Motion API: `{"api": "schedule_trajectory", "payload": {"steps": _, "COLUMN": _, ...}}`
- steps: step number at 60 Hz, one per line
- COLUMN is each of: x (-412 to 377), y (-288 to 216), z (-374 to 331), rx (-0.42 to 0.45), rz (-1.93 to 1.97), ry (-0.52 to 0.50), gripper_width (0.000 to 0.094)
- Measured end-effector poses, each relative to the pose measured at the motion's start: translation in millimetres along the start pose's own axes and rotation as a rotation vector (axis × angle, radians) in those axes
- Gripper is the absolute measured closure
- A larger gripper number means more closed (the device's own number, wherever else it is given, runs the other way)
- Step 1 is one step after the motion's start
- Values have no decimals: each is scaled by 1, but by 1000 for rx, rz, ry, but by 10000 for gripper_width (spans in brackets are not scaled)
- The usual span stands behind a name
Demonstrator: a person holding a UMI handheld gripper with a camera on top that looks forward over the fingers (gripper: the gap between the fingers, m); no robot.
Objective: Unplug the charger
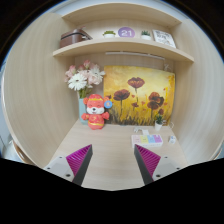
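My gripper (113, 160) is open and empty, low over a light wooden desk (110, 145). Its two fingers with magenta pads (80, 158) stand wide apart with only bare desk between them. A flat white thing (151, 141) lies on the desk just ahead of the right finger; I cannot tell whether it is the charger or its socket. Small dark items (157, 120) stand at the desk's back right, too small to make out.
A red and white toy figure (94, 112) stands at the back left beside a vase of flowers (82, 80). A poppy painting (138, 96) leans on the back wall. Two shelves (120, 47) above hold boxes and small items. Side walls close in the desk.
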State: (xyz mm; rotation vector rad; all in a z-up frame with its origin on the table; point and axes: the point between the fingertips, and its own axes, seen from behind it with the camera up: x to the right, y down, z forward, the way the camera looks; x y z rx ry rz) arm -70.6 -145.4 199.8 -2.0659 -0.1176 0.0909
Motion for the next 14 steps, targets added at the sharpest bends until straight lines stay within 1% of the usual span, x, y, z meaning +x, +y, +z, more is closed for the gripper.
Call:
{"api": "schedule_trajectory", "payload": {"steps": 10, "x": 5, "y": 2, "z": -3, "rx": 4, "rz": 6, "ry": 11, "gripper_width": 75}}
{"api": "schedule_trajectory", "payload": {"steps": 14, "x": 5, "y": 5, "z": -3, "rx": -8, "rz": 13, "ry": 8, "gripper_width": 78}}
